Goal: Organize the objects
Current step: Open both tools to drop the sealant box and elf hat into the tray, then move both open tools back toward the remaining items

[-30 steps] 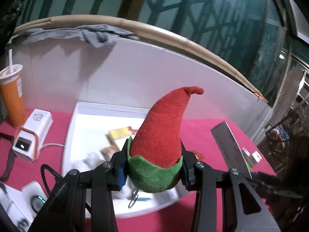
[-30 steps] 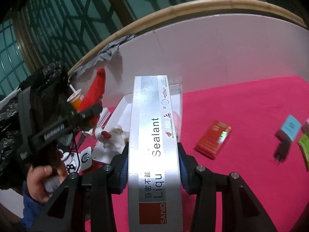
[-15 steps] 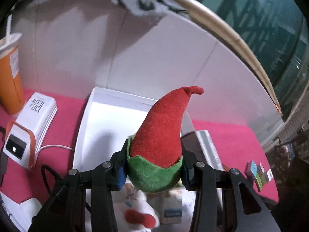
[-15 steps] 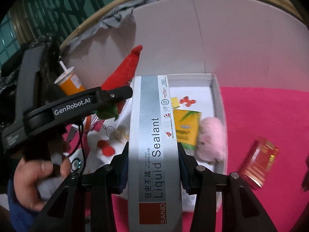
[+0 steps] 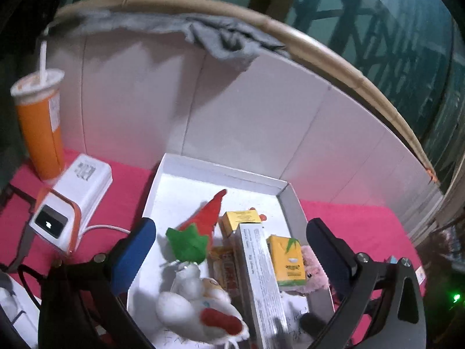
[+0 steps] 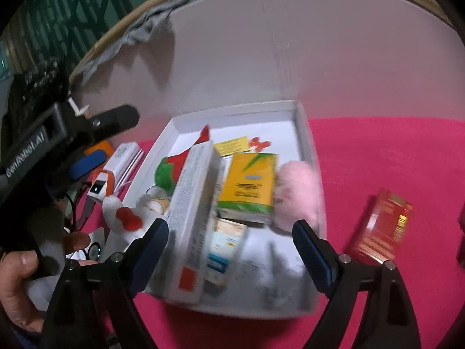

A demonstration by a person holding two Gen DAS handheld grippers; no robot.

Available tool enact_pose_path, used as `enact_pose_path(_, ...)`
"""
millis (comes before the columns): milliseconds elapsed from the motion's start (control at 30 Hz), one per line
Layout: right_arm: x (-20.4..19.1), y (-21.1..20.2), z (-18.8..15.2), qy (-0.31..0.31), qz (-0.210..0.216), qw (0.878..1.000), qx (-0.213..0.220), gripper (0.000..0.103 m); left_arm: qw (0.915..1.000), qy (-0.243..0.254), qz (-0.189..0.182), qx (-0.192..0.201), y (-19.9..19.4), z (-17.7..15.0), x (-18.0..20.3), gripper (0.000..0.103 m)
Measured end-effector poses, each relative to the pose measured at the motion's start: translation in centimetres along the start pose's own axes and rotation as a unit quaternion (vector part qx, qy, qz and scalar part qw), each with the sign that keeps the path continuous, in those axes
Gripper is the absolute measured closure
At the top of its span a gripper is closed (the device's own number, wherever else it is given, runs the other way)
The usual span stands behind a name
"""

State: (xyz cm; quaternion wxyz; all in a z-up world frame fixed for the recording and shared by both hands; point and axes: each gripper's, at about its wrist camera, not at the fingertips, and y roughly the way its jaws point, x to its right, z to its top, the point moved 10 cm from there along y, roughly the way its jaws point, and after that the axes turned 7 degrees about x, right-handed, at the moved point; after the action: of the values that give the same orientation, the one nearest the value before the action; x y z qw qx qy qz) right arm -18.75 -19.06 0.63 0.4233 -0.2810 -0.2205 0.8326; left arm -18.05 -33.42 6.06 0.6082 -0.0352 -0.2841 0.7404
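Nearest to me, both grippers are hanging over the white tray with their jaws spread wide and nothing pressed between the pads. The right gripper has just been opening: the long silver sealant box it was clamping a moment ago is now lying loose in the tray, one end tipping up against the other goods, blurred as if settling. The left gripper has likewise just been opening, and the red and green plush hat it was carrying is now lying on the tray floor beyond its fingers, apart from both pads.

Around them in the tray are sitting a yellow carton, a pink fluffy toy and a white plush with a red bow.

Farther out on the pink desk, a red packet is waiting outside the tray, so I judge the organizing is not yet finished. An orange cup is standing by the backboard.
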Motion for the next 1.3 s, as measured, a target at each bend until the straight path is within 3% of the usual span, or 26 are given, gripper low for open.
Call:
enact_pose_path(200, 2.7, -5.5, 0.2, 0.002, -0.024, 0.998, 0.054, 0.012, 0.9985, 0.041, -0.009, 0.037, -2.7, 0.2, 3.6, 0.0)
enact_pose_path(333, 4.9, -10.9, 1.2, -0.001, -0.063, 0.99, 0.124, 0.012, 0.9965, 0.052, -0.025, 0.061, -4.9, 0.0, 6.1, 0.0)
enact_pose_path(400, 6.3, -13.4, 1.7, 0.007, -0.071, 0.986, 0.154, 0.012, 0.9949, 0.05, -0.056, 0.068, -6.2, -0.1, 7.6, 0.0)
enact_pose_path(500, 10.1, -17.6, 1.8, 0.041, -0.084, 0.976, 0.195, 0.002, 0.9907, 0.045, -0.111, 0.064, -7.9, -0.6, 10.1, 0.0)
enact_pose_path(600, 14.8, -21.5, 1.4, 0.098, -0.108, 0.963, 0.226, 0.0, 0.9881, 0.074, -0.121, 0.058, -8.6, -1.8, 12.7, 0.0)
enact_pose_path(733, 20.0, -25.0, 0.0, 0.136, -0.151, 0.95, 0.238, 0.0, 0.9735, 0.112, -0.199, 0.004, -7.9, -4.9, 17.8, 0.0)
enact_pose_path(900, 25.1, -27.6, -2.8, 0.157, -0.205, 0.938, 0.23, 0.0, 0.9619, 0.202, -0.163, -0.087, -3.2, -10.8, 22.5, 0.0)
enact_pose_path(1100, 29.6, -27.4, -5.6, 0.187, -0.23, 0.935, 0.197, 0.0, 0.9531, 0.222, -0.13, -0.159, 2.4, -15.3, 25.9, 0.005)
enact_pose_path(1300, 33.0, -24.7, -7.2, 0.17, -0.219, 0.951, 0.139, 0.002, 0.9468, 0.243, -0.089, -0.192, 6.2, -17.7, 26.3, 0.006)
